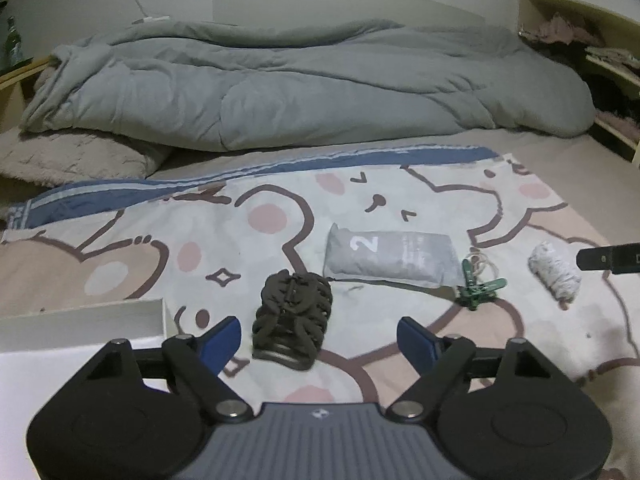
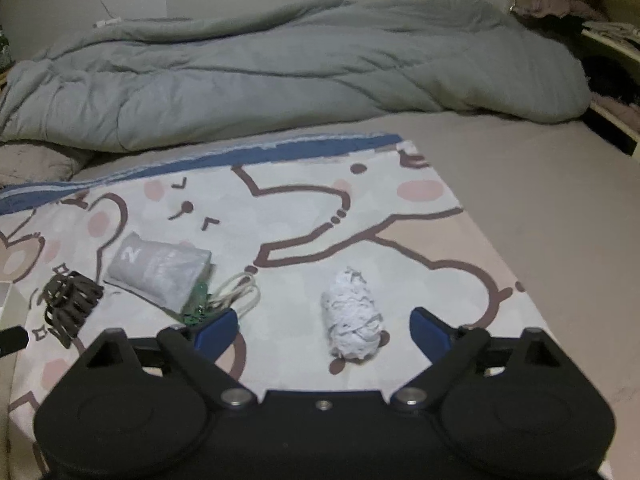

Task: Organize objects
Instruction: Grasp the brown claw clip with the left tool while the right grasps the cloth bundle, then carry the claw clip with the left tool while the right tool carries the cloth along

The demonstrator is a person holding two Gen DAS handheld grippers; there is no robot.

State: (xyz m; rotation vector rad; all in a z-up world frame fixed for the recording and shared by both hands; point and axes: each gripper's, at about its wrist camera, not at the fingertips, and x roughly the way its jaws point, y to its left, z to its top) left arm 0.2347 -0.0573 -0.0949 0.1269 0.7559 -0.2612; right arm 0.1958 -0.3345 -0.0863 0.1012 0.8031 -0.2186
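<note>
On the bear-print cloth [image 1: 400,196] lie a dark brown hair claw [image 1: 292,316], a grey pouch marked 2 [image 1: 390,258], a green clip [image 1: 478,286] with pale elastic loops [image 1: 482,262], and a white rolled bundle [image 1: 554,272]. My left gripper [image 1: 320,338] is open, with the hair claw just ahead between its fingers. My right gripper [image 2: 324,330] is open, with the white bundle [image 2: 354,320] between its fingers. The pouch [image 2: 158,274], green clip [image 2: 198,306], loops [image 2: 240,294] and hair claw [image 2: 70,304] lie to its left.
A white box [image 1: 80,320] sits at the left, beside my left gripper. A rumpled grey duvet [image 1: 300,80] fills the back of the bed, with a pink pillow [image 1: 76,156] at the left. Shelves [image 1: 612,56] stand at the right.
</note>
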